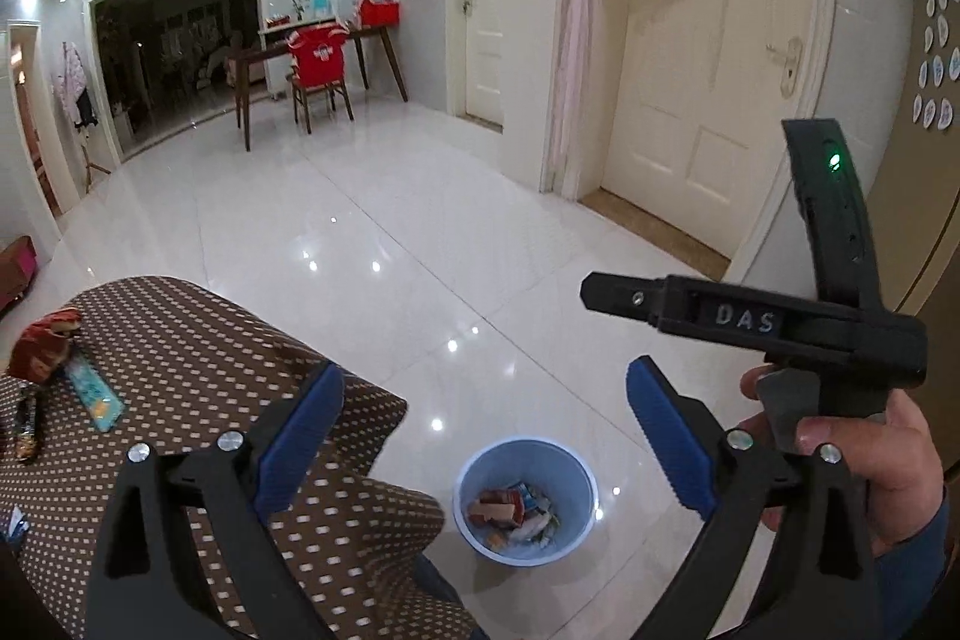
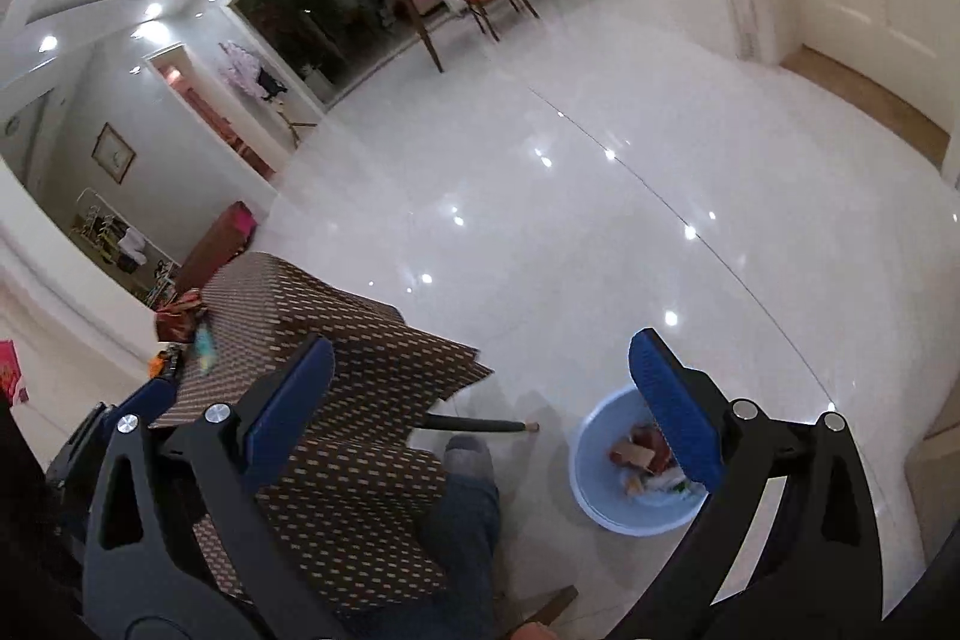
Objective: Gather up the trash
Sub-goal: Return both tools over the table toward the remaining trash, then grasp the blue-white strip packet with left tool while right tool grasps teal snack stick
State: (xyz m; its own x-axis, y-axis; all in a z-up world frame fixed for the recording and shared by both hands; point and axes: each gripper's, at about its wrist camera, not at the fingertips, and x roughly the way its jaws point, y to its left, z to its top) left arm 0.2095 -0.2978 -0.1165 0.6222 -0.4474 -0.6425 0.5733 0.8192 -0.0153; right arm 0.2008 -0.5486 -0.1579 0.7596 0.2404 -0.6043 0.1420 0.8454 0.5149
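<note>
Below: bin [image 1: 525, 499] between left tongs [image 1: 480, 436].

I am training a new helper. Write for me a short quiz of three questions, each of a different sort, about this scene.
1. True or false: the bin stands on the table.
2. What does the left hand-held gripper hold? A) a wrapper B) nothing C) a cup
3. Fill in: the red packet lies on the ____.

Key: 1 false, it stands on the floor. 2 B, its jaws are wide apart. 3 table.
</note>
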